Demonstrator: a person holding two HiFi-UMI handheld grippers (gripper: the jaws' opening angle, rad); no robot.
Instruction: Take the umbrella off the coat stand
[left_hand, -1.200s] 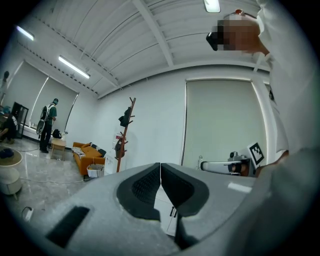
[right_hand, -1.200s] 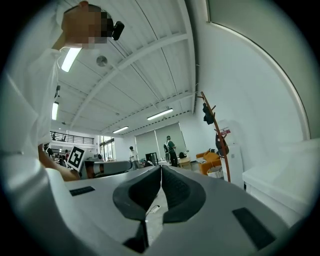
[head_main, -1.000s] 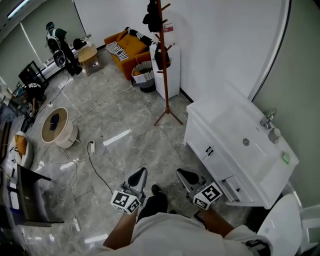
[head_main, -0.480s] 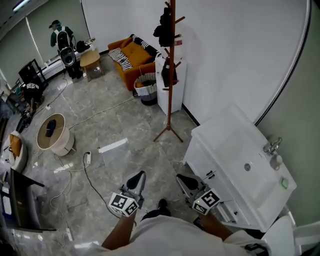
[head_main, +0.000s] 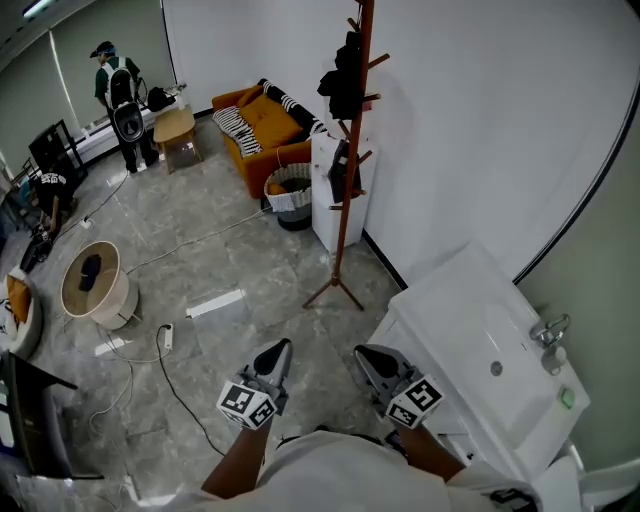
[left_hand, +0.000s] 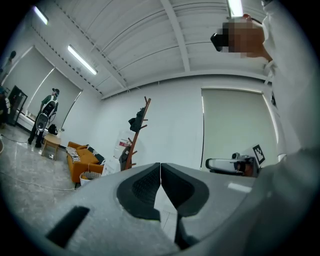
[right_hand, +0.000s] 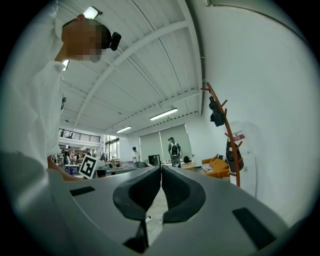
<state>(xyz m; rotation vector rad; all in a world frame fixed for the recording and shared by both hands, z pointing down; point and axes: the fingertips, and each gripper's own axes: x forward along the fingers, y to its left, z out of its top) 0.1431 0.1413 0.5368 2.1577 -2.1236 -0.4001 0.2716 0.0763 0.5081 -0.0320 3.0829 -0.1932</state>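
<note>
Both grippers are held low, side by side, well apart from the coat stand (head_main: 347, 230). The left gripper (head_main: 279, 348) has its fingers shut tight together with nothing in them. The right gripper (head_main: 366, 352) is the same: fingers pressed shut and holding nothing.

The coat stand is up ahead, close to the white wall (head_main: 480, 120). A long dark thing that looks like the umbrella (head_main: 338, 172) hangs from a peg about halfway up the pole, on its left side. A dark bundle (head_main: 345, 75) hangs higher up.

The grey floor (head_main: 270, 280) between the grippers and the stand's feet is open. On the right, the edge of the white sink cabinet (head_main: 440, 300) sticks out near the right gripper. A tall white box (head_main: 322, 205) stands just behind the stand, with a basket (head_main: 291, 187) and an orange sofa (head_main: 262, 118) past it. On the left, a white strip (head_main: 215, 303) and a cable (head_main: 180, 385) lie on the floor.
</note>
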